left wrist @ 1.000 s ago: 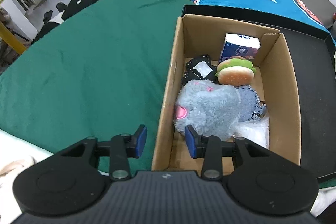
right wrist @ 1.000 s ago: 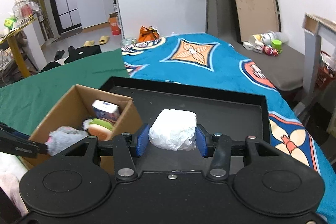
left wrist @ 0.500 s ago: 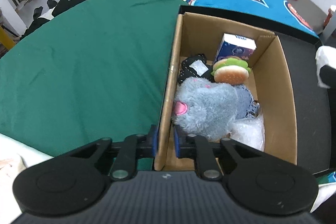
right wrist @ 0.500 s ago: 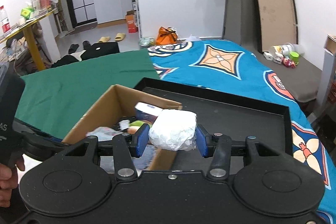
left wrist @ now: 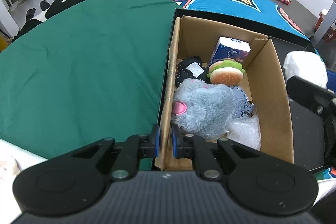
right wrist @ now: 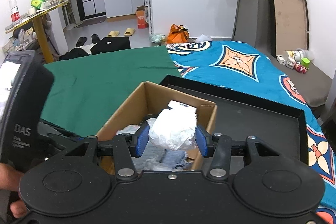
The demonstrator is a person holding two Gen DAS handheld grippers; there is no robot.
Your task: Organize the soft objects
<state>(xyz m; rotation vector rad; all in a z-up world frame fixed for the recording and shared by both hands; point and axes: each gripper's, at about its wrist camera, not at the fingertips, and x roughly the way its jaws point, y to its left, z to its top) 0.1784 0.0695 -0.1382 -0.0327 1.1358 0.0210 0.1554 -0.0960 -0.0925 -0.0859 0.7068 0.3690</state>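
Left gripper [left wrist: 165,141] now clamped on the near left wall of the brown cardboard box [left wrist: 275,85], no longer spread open as a second ago. Right gripper [right wrist: 171,140] still closed around the white crumpled soft bundle [right wrist: 173,131], now carried from above the black tray [right wrist: 262,117] to above the box. Inside the box: grey fluffy plush [left wrist: 201,106], burger-shaped plush [left wrist: 226,74], blue tissue pack [left wrist: 231,49].

My left tongs [left wrist: 165,141] are matt black plastic, pinching the box [left wrist: 271,85] of rough brown cardboard. My right tongs [right wrist: 171,141] hold a crinkled white paper-like bundle [right wrist: 173,131]. The grey toy [left wrist: 201,108] looks fluffy.
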